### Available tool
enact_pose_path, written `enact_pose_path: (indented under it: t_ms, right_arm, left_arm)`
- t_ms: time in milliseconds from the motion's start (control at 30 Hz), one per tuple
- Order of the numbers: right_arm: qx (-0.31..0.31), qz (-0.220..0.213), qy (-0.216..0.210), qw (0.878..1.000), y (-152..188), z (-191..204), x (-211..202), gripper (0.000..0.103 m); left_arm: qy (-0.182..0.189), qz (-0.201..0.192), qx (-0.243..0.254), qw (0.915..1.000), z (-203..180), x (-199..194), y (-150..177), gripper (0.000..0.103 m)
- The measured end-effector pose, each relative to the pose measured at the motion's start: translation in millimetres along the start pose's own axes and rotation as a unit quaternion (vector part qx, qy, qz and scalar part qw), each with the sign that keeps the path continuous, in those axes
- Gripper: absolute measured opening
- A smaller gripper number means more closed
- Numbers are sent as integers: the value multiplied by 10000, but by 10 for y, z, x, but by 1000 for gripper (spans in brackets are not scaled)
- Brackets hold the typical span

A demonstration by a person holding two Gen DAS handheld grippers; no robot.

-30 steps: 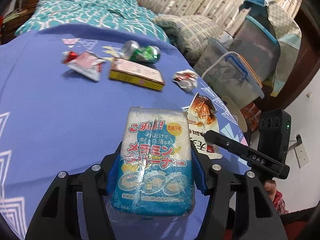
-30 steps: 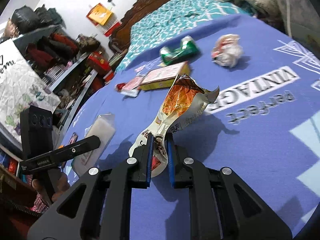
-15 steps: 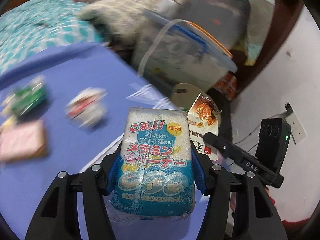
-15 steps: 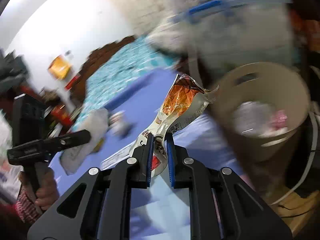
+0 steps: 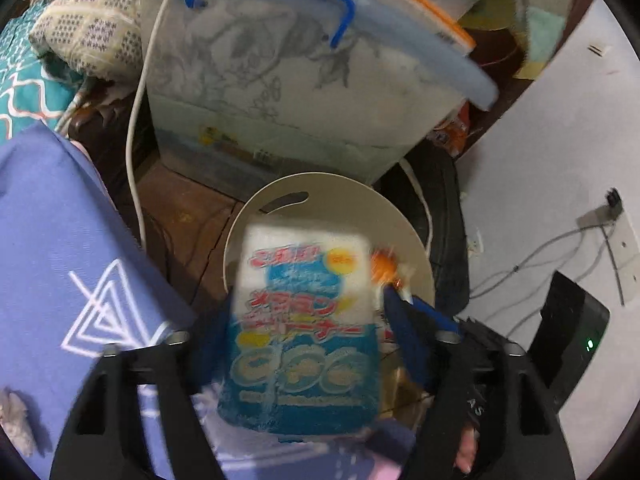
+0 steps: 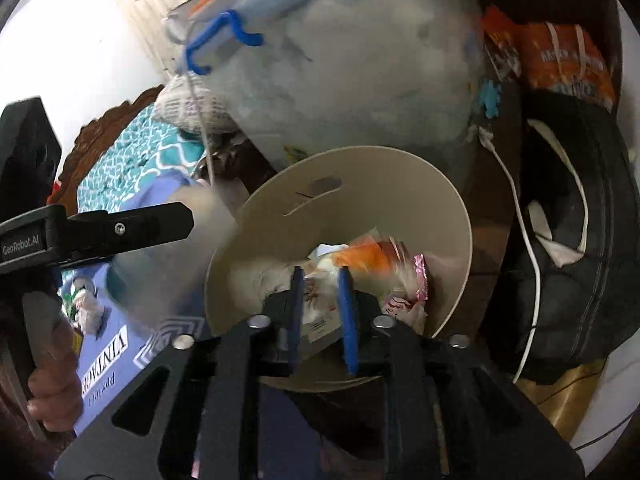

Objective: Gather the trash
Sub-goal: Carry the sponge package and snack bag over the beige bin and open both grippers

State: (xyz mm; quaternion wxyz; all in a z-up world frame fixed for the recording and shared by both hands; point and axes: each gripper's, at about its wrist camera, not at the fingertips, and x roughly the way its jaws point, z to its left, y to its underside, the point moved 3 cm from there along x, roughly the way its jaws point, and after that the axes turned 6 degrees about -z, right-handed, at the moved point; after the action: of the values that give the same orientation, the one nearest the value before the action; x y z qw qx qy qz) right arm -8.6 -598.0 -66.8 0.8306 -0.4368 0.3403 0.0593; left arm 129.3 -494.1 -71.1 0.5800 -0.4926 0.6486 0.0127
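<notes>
My left gripper [image 5: 304,308] hangs over a beige round bin [image 5: 340,208], and its jaws are opening. Between them is a blue-and-white sponge packet [image 5: 304,340], blurred and tilted, with a gap to the right pad. My right gripper [image 6: 320,276] is over the same bin [image 6: 380,200], its jaws also opening. The orange snack wrapper [image 6: 368,258] is blurred, partly between and just beyond the blue pads, which no longer press on it. That wrapper [image 5: 384,268] also shows in the left wrist view beside the packet. Crumpled trash and a pink foil wrapper [image 6: 420,276] lie inside the bin.
A clear storage box [image 5: 300,92] with a blue handle stands right behind the bin. The blue tablecloth [image 5: 52,240] edges the bin on the left, with crumpled trash [image 6: 88,312] on it. A black bag [image 6: 560,240] and a white cable [image 5: 134,120] lie alongside.
Both grippers swung off the table to above the bin. Both pairs of jaws have parted, and the sponge packet and the snack wrapper have come loose from the pads.
</notes>
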Motion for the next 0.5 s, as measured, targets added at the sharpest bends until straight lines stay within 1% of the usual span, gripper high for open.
enact_pose_path:
  t_ms: [33, 67, 100, 133, 167, 233, 300, 400, 500]
  right_arm:
    - [109, -13, -4, 9999, -1, -38, 17, 55]
    - [230, -90, -8, 9997, 8, -86, -1, 64]
    - [339, -254, 4, 9991, 10, -114, -52, 66]
    - [407, -432, 17, 9982, -3, -131, -96, 66]
    - [446, -519, 8, 9977, -22, -110, -157, 66]
    - [582, -641, -91, 9962, -22, -84, -229, 66]
    - [698, -759, -189, 9945, -7, -6, -335, 66]
    - [640, -904, -334, 9933, 41, 190, -533, 66]
    - [512, -975, -581, 9922, 77, 486, -693, 66]
  left_arm:
    - [-63, -6, -44, 10000, 1, 47, -9, 76]
    - [-67, 23, -63, 10000, -1, 73, -4, 76]
    - [-44, 28, -85, 9999, 4, 74, -2, 76]
    - [17, -4, -89, 10000, 0, 40, 19, 76]
    - [27, -33, -49, 10000, -4, -3, 35, 76]
    - [-31, -156, 78, 9998, -5, -147, 82, 76]
    - [6, -313, 109, 9995, 14, -334, 124, 76]
    - [191, -574, -13, 9982, 90, -710, 261, 76]
    - [272, -807, -99, 9963, 228, -1120, 512, 76]
